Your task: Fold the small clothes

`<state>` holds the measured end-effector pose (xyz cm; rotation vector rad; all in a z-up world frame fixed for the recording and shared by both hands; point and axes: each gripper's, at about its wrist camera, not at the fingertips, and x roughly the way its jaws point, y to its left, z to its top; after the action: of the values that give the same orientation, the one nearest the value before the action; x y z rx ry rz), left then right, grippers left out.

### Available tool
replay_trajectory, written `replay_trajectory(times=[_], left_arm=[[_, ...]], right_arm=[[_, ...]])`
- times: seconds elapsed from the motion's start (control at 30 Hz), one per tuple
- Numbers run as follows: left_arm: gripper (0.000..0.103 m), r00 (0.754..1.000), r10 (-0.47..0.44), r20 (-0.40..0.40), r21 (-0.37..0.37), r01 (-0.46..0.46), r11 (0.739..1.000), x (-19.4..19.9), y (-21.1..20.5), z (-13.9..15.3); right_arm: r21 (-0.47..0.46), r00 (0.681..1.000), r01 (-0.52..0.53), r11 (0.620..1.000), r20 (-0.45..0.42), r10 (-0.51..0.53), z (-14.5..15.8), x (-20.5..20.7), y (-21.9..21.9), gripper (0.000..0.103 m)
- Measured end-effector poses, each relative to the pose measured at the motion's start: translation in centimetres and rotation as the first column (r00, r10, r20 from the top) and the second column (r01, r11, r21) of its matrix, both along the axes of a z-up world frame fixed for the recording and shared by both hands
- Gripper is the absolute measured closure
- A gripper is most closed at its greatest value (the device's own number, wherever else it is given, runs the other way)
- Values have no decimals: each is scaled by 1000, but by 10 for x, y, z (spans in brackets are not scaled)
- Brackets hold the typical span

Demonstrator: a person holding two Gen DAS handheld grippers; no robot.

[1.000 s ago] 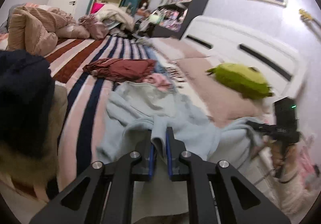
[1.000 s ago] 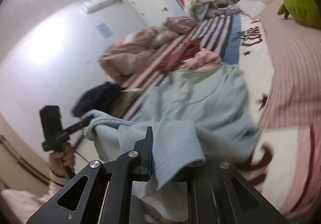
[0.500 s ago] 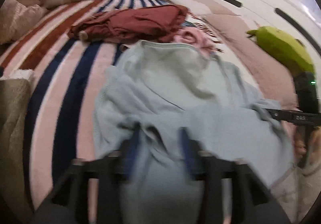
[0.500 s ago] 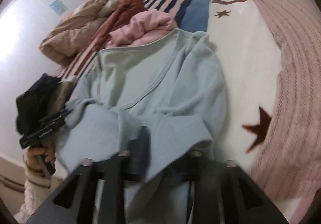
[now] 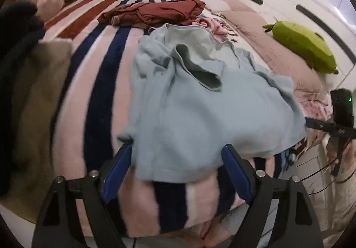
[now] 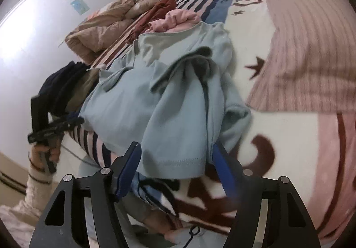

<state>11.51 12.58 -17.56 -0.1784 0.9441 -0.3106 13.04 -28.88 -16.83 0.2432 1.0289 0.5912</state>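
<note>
The striped pink, navy and white blanket (image 5: 98, 83) fills the frame, and your pale blue cotton top (image 5: 200, 114) now lies across its centre, where a second ago both ends hung pinched in your grippers. You carried the sleeves in and let go: the left gripper (image 5: 178, 168), at the bottom centre of its view, has its blue pads (image 5: 118, 165) spread wide around the hem, gripping nothing. The right gripper (image 6: 175, 168), at the bottom of its own view, is spread as wide around the sleeve cuff (image 6: 175, 163). The fold looks loose, with a flap (image 5: 200, 70) bunched up near the centre, so I'd judge it needs smoothing before the next fold.
</note>
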Motion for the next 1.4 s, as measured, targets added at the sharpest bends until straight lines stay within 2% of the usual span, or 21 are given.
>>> replay_trajectory(times=[0.07, 0.27, 0.3, 0.4, 0.43, 0.47, 0.53, 0.57, 0.6, 0.67, 0.73, 0.77, 0.8, 0.83, 0.9, 0.93, 1.0, 1.03, 1.17, 1.3, 1.4], left_arm=[[28, 1000, 13, 15, 0, -13, 1000, -4, -3, 0], [61, 999, 40, 22, -6, -39, 999, -15, 3, 3], [71, 999, 42, 25, -8, -42, 999, -18, 4, 5], [85, 998, 45, 37, -4, -45, 999, -22, 6, 9], [88, 998, 46, 41, 1, -46, 999, -24, 7, 10], [96, 998, 42, 43, -5, -42, 999, -25, 8, 11], [97, 999, 30, 45, -23, -29, 999, -28, 8, 14], [97, 998, 29, 48, -11, -29, 1000, -30, 8, 15], [97, 999, 24, 48, 4, -25, 1000, -31, 7, 15], [97, 999, 21, 39, 9, -21, 1000, -32, 8, 13], [97, 999, 18, 31, -20, -17, 1000, -33, 11, 11], [91, 1000, 13, 28, -30, -12, 999, -34, 12, 10], [71, 1000, 5, 21, -34, -4, 999, -33, 11, 8], [63, 1000, 9, 18, -26, -9, 1000, -31, 10, 5], [58, 1000, 12, 11, -4, -12, 1000, -28, 6, 0], [60, 1000, 4, 2, -14, -4, 1000, -25, 4, -2], [94, 1000, -4, 3, -37, 4, 999, -23, 0, -2], [97, 1000, -7, 10, -17, 7, 1000, -23, -3, 2], [100, 995, -16, 94, 85, 8, 996, -21, -12, 27], [100, 988, 4, 153, 40, -10, 999, 6, -4, 62], [103, 979, 27, 204, 50, -38, 998, 36, -2, 85]], right_arm=[[12, 999, 47, 999, 8, -47, 0, -6, -4, 46], [49, 996, 88, 995, -24, -87, -3, -31, -18, 46], [91, 996, 80, 993, -43, -76, -6, -36, -19, 46], [206, 997, 40, 978, -66, -27, -9, -41, -13, 48], [217, 998, 40, 975, -65, -26, -11, -40, -11, 48], [219, 998, 43, 975, -63, -30, -13, -37, -6, 48], [232, 997, 45, 972, -69, -30, -18, -29, 3, 54], [242, 997, 46, 969, -76, -28, -20, -26, 8, 62], [256, 996, 46, 966, -82, -26, -22, -22, 14, 75], [253, 998, 38, 967, -67, -22, -20, -17, 23, 89], [260, 999, 25, 965, -37, -15, -13, -13, 31, 91], [266, 999, 19, 964, -38, -9, -11, -6, 35, 91], [260, 999, 22, 965, -44, -11, -11, -3, 37, 91], [235, 998, 29, 972, -55, -16, -10, 2, 40, 91], [183, 998, 38, 982, -52, -29, -9, 9, 44, 91], [171, 999, 35, 985, -36, -29, -6, 11, 46, 94], [174, 1000, 25, 984, -6, -24, 1, 13, 48, 99], [173, 999, 31, 984, 10, -33, 5, 14, 47, 100], [191, 995, 50, 980, 76, -65, 30, 26, 40, 102], [139, 987, 55, 989, 143, -75, 59, 58, 43, 103], [99, 983, 69, 993, 162, -84, 73, 91, 47, 103]])
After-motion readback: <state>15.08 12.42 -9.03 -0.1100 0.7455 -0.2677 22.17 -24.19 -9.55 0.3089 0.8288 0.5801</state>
